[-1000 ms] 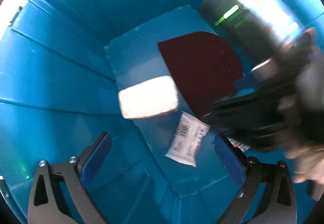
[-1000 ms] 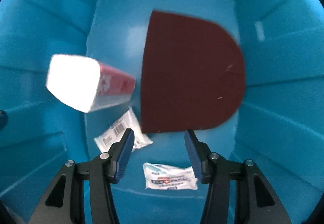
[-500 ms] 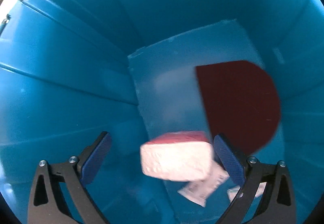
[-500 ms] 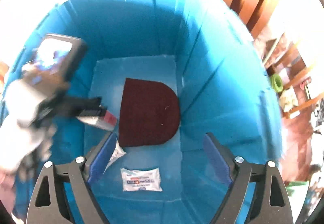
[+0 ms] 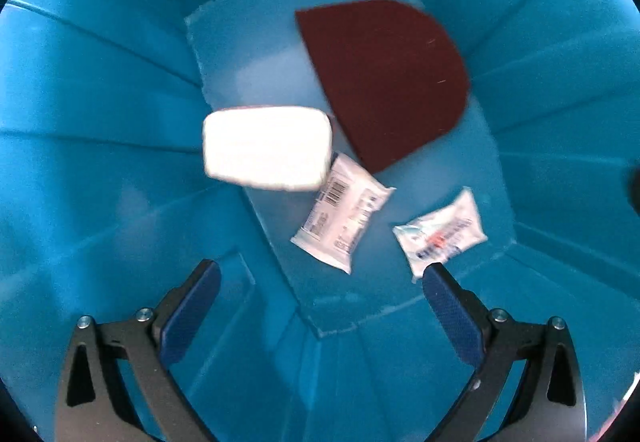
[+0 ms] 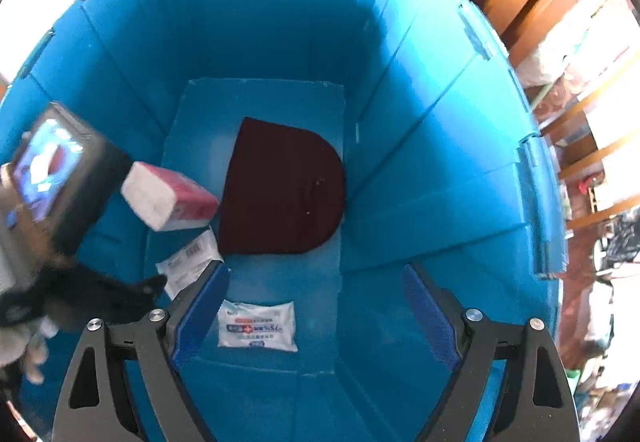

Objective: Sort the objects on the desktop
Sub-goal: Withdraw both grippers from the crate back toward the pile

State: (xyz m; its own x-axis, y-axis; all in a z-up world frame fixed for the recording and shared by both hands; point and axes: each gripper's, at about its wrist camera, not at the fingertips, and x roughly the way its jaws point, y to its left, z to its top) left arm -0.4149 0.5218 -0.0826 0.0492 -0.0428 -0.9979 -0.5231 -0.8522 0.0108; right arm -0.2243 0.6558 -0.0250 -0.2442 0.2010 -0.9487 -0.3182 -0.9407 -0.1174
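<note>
Bin: a deep blue plastic crate (image 6: 420, 170) with ribbed, sloping walls and a flat, paler floor panel; everything sorted so far lies on that floor.
Cap: a dark maroon knitted beanie (image 6: 280, 190), flat, one straight edge and one rounded, matte and soft-looking, at mid floor.
Tissue pack: a soft rectangular block (image 6: 170, 198), white at its end and red along its side, leaning against the left wall, one corner close to the cap's straight edge. In the left wrist view it glares white (image 5: 267, 146).
Barcode packet: a thin, glossy white sachet (image 5: 340, 214) with a barcode and small print, partly tucked under the tissue pack.
Wipes packet: a flat, crinkled white sachet (image 6: 258, 326) with red and blue lettering, apart from the others, nearest the camera.
Right tool: (image 6: 316, 306) above the bin, blue textured pads spread wide, having just been opening, nothing between them.
Left tool: (image 5: 320, 306) pointing down inside the bin, released, pads wide apart and bare.
</note>
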